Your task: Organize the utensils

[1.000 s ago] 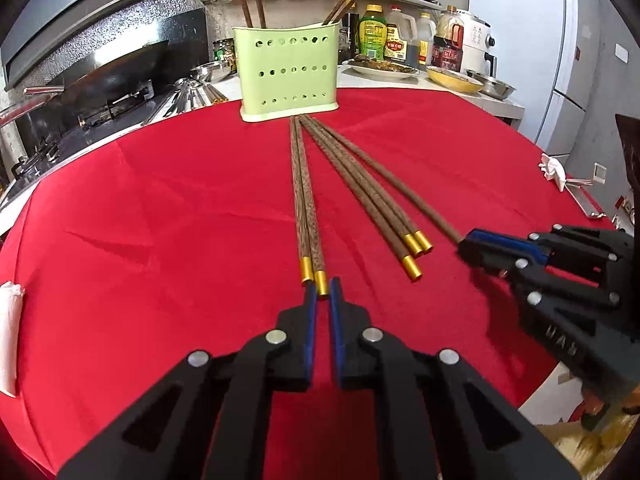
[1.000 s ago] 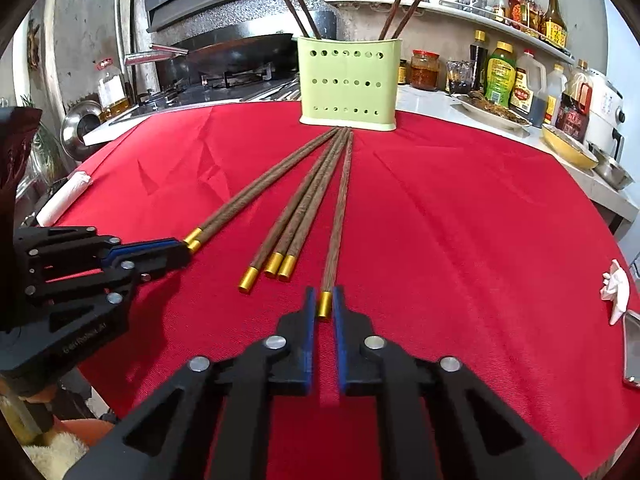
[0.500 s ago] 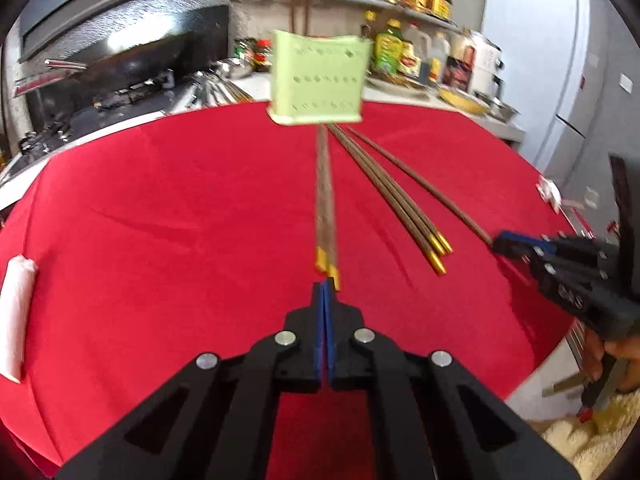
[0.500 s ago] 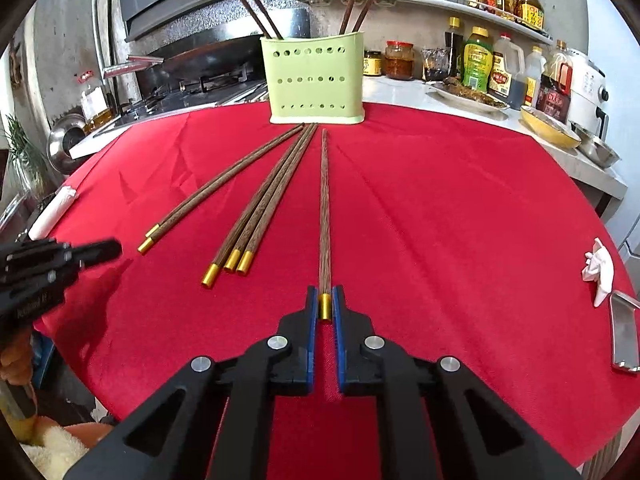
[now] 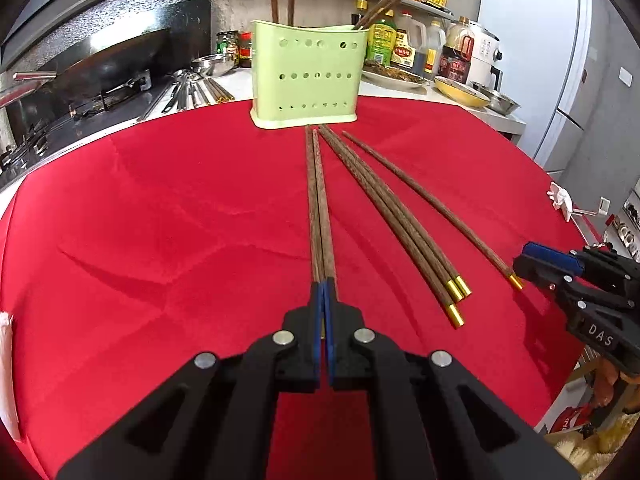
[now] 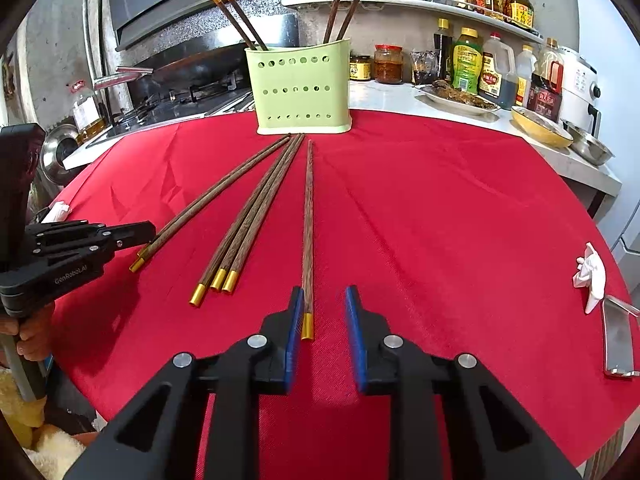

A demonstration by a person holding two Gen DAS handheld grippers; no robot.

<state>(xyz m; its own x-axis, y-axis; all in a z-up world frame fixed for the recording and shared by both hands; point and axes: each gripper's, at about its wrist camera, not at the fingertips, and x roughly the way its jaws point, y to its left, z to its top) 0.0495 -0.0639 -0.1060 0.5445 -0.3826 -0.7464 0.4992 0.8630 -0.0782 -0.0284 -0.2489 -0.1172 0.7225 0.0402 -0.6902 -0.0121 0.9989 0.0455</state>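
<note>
Left gripper (image 5: pixel 323 286): its jaws are pressing together on the gold-capped ends of a pair of chopsticks (image 5: pixel 318 200), which are lying flat on the cloth and pointing toward the holder. It is too tight there to tell whether both sticks are sitting between the pads.

Right gripper (image 6: pixel 323 320): it is standing spread apart, gripping nothing, with a single chopstick (image 6: pixel 308 224) lying between its fingers, closer to the left pad (image 6: pixel 294 332). This stick is resting freely on the cloth.

Middle bundle (image 5: pixel 394 216): 3 chopsticks are lying side by side between the pair and the single stick, touched by neither tool.

Red cloth (image 5: pixel 160 220): it is covering the round table and carrying all 6 loose sticks, fanned out from the foot of the holder.

Green holder (image 6: pixel 300 88): it is standing upright at the far edge of the cloth, with 2 chopsticks leaning at its left end and 2 more at its right end.

Progress: 4 sticks are sitting in the holder and 6 are waiting on the table, so by my reckoning the job is a bit under halfway.

Step in hand: the left tool seems to be starting a pickup of the pair, while the right one is lining up on its single stick.

Remaining: all 6 need lifting, tipping upright and dropping into the holder.
</note>
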